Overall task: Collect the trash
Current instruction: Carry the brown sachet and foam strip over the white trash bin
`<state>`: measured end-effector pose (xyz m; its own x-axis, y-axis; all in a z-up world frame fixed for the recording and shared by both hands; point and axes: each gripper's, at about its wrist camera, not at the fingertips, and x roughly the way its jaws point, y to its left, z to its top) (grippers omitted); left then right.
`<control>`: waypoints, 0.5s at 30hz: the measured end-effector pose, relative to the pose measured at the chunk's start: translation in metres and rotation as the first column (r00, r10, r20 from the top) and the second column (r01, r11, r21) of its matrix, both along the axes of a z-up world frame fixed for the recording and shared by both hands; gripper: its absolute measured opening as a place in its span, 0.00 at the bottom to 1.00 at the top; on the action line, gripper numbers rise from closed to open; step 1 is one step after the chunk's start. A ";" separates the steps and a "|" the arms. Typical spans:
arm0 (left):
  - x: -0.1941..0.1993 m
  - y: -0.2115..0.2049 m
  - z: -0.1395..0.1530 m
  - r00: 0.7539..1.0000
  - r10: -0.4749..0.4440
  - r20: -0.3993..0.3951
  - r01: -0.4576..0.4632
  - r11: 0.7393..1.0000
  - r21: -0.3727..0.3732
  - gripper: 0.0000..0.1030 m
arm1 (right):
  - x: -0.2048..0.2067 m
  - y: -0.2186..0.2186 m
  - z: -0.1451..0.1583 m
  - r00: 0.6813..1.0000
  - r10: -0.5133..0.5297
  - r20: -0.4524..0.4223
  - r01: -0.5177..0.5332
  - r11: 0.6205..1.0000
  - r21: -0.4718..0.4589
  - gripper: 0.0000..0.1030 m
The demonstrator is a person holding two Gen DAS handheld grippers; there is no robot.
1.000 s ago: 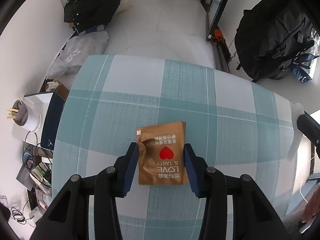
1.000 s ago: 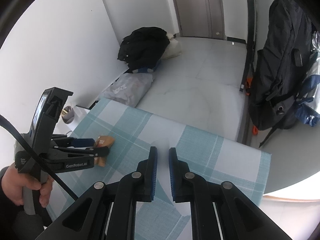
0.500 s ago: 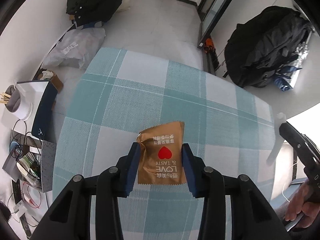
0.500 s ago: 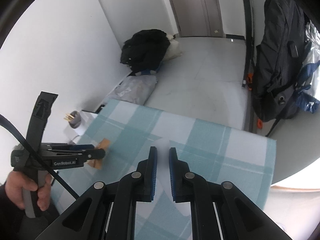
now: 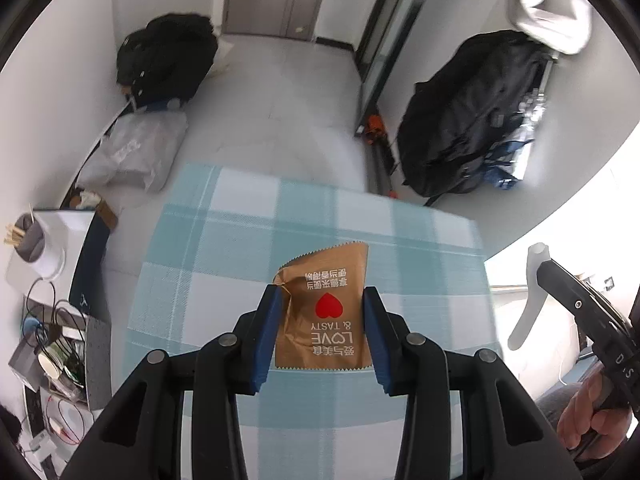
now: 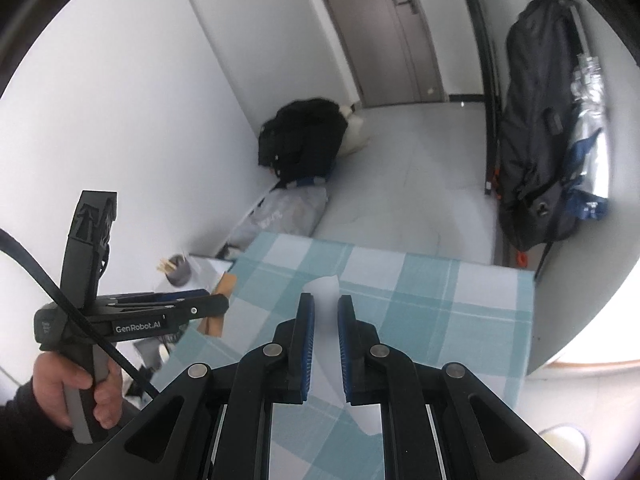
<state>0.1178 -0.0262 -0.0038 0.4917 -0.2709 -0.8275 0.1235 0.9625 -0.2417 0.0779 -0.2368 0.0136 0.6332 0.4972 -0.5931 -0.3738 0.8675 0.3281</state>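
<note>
The step in hand is the carry: both pieces of trash are picked up and neither is dropped anywhere yet. The left hand-held gripper (image 5: 322, 296) clenches a brown snack wrapper (image 5: 324, 324) by its two side edges, the blue pads pressing in so that the upper left corner crumples. The wrapper hangs flat between the fingers, printed face towards the camera, and appears lifted clear of the table (image 5: 224, 240) with its teal check cloth. The right hand-held gripper (image 6: 325, 304) stands nearly closed on a thin white scrap (image 6: 326, 292), which pokes out past the fingertips; what kind of scrap it is I cannot tell. In the left wrist view that same scrap juts out ahead of the right tool at the far right, off the table's edge

No bin or trash bag that I can be sure of shows in either view, so the next move, as I judge it, calls for carrying both pieces to wherever trash goes, keeping both grips firm on the way, since a light wrapper held only by its edges can slip or fold, and then letting go over the container one piece at a time
</note>
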 end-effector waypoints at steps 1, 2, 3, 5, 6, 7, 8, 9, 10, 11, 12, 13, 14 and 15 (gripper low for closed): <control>-0.003 -0.002 0.003 1.000 -0.007 0.007 0.007 1.000 -0.006 0.35 | -0.004 -0.004 0.005 1.000 -0.007 0.008 0.007 1.000 0.009 0.10; -0.006 -0.011 0.009 1.000 -0.020 0.016 0.020 1.000 -0.014 0.35 | -0.010 -0.010 0.010 1.000 -0.016 0.019 0.015 1.000 0.017 0.10; -0.009 -0.014 0.012 0.999 -0.028 0.023 0.029 0.999 -0.017 0.35 | -0.012 -0.014 0.014 0.999 -0.021 0.025 0.021 1.000 0.022 0.10; -0.014 -0.030 0.023 0.997 -0.061 0.045 0.062 0.998 -0.021 0.35 | -0.023 -0.026 0.025 0.998 -0.038 0.049 0.037 0.999 0.029 0.10; -0.017 -0.037 0.029 0.995 -0.077 0.058 0.078 0.997 -0.019 0.35 | -0.030 -0.036 0.032 0.996 -0.053 0.067 0.051 0.998 0.029 0.10; -0.019 -0.045 0.034 0.993 -0.093 0.071 0.094 0.995 -0.016 0.35 | -0.036 -0.045 0.037 0.995 -0.068 0.079 0.066 0.997 0.031 0.10; -0.022 -0.058 0.040 0.990 -0.114 0.086 0.116 0.993 -0.018 0.35 | -0.040 -0.052 0.041 0.993 -0.079 0.086 0.077 0.997 0.031 0.10; -0.025 -0.062 0.044 0.987 -0.126 0.095 0.128 0.991 -0.022 0.35 | -0.047 -0.064 0.047 0.990 -0.104 0.097 0.102 0.994 0.029 0.10; -0.027 -0.075 0.049 0.983 -0.146 0.107 0.150 0.988 -0.026 0.35 | -0.053 -0.075 0.051 0.987 -0.122 0.106 0.119 0.992 0.034 0.10; -0.029 -0.082 0.051 0.981 -0.161 0.112 0.165 0.986 -0.029 0.35 | -0.057 -0.082 0.053 0.985 -0.135 0.111 0.131 0.991 0.038 0.10; -0.032 -0.093 0.055 0.976 -0.180 0.121 0.185 0.982 -0.034 0.35 | -0.064 -0.097 0.058 0.979 -0.163 0.120 0.159 0.986 0.042 0.10; -0.035 -0.103 0.057 0.972 -0.198 0.128 0.204 0.978 -0.036 0.35 | -0.069 -0.109 0.061 0.975 -0.183 0.126 0.178 0.983 0.047 0.10; -0.037 -0.115 0.059 0.966 -0.219 0.134 0.226 0.973 -0.037 0.35 | -0.073 -0.116 0.063 0.972 -0.196 0.129 0.191 0.980 0.050 0.10; -0.040 -0.123 0.061 0.962 -0.234 0.138 0.242 0.970 -0.037 0.35 | -0.078 -0.128 0.066 0.967 -0.217 0.133 0.212 0.976 0.053 0.10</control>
<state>0.0781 -0.1492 0.0576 0.5110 -0.4353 -0.7412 0.3814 0.8876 -0.2583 0.0002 -0.3647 0.0792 0.8013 0.3611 -0.4770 -0.2238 0.9203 0.3209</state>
